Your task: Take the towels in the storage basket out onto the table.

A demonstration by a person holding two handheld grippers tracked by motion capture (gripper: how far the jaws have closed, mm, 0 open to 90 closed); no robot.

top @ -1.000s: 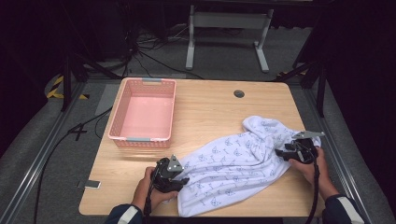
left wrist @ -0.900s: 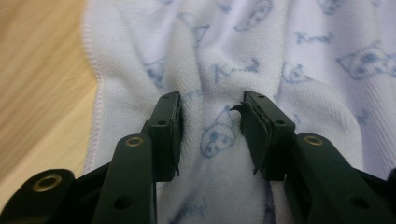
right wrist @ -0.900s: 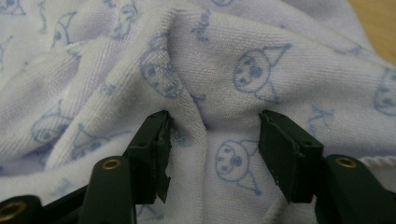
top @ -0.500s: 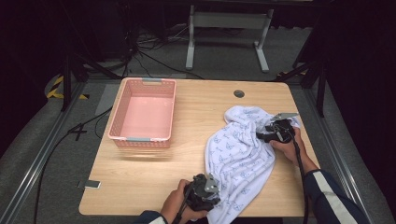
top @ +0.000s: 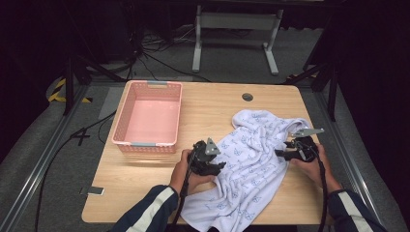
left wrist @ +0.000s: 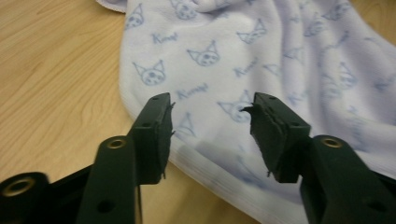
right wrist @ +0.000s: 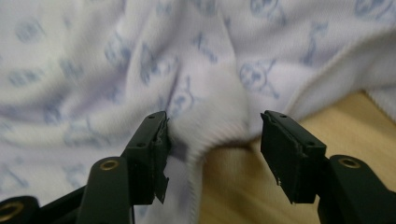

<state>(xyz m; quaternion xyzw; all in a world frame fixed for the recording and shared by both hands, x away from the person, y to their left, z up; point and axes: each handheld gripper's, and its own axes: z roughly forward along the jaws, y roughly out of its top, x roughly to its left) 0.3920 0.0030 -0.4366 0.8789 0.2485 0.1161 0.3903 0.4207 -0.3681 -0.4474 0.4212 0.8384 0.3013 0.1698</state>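
Pale lilac terry cloth printed with small blue cat faces, the towel (top: 251,164) lies rumpled on the right half of the light wooden table (top: 145,193), its long axis running on a diagonal from the far right corner down toward the near edge, where a tail of it hangs close to the person's left sleeve. A pink plastic slatted basket (top: 147,118) stands well apart on the far left, with nothing in it that the pictures show.

The left gripper (top: 209,163) sits at the towel's left border, just beside the hem. In the left gripper view its jaws stand moderately wide and have just been opening; the hem (left wrist: 210,163) lies below and ahead of them, with neither pad pressing on cloth. The right gripper (top: 290,152) is at the towel's right side, its jaws also parted and just closing a little; in the right gripper view a rounded fold of the hem (right wrist: 210,126) bulges between them, brushing the left pad while the right pad stands clear.

By my reading the next pinch turns on that fold: the right gripper already straddles cloth, whereas the left must dip forward to the edge.
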